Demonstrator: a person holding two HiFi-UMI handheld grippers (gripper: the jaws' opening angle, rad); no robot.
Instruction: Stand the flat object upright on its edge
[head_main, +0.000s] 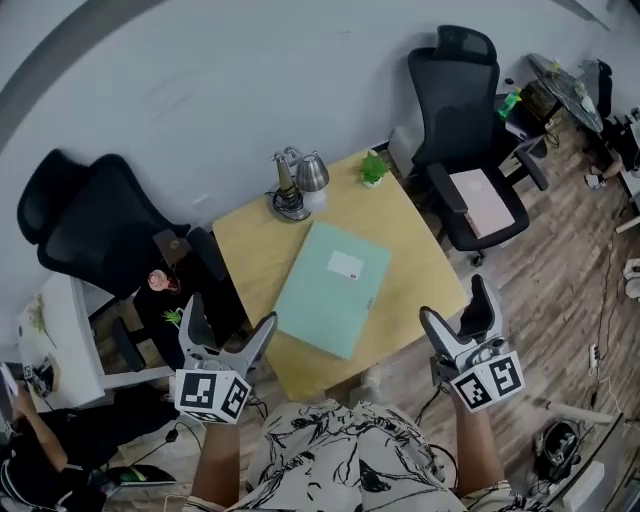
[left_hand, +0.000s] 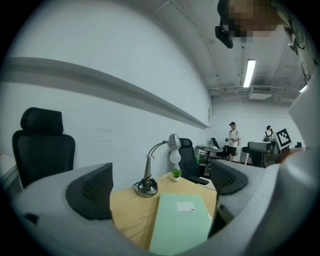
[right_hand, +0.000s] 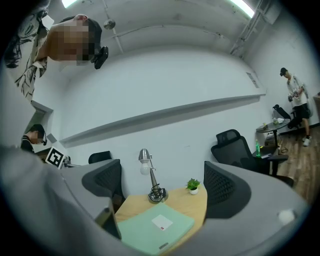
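1. Pale green and flat, the folder (head_main: 333, 288) lies face-up on the light wooden table (head_main: 410, 240) in the head view. It is turned at a slant, with a white label on its cover and its near end close to the table's front edge.
2. In the same view a metal desk lamp (head_main: 295, 185) and a small potted plant (head_main: 373, 170) stand along the far edge, both apart from the folder. A black office chair (head_main: 100, 230) stands off each side of the table.
3. Also in the head view, the left gripper (head_main: 230, 318) and the right gripper (head_main: 455, 305) are held at the table's near side, one off each near corner. Neither touches the folder.
4. The left gripper view shows the left gripper (left_hand: 160, 187) with its jaws spread wide and nothing between them. Beyond the gap the folder (left_hand: 182, 222) lies flat on the table (left_hand: 127, 210), with the desk lamp (left_hand: 150, 175) and the potted plant (left_hand: 175, 174) behind it. Two people (left_hand: 231, 140) stand far off in the room.
5. The right gripper view shows the right gripper (right_hand: 164, 185) likewise wide apart and holding nothing. The folder (right_hand: 155, 227) lies flat below the gap, the desk lamp (right_hand: 152, 182) and the potted plant (right_hand: 193, 185) past it on the table (right_hand: 187, 205).
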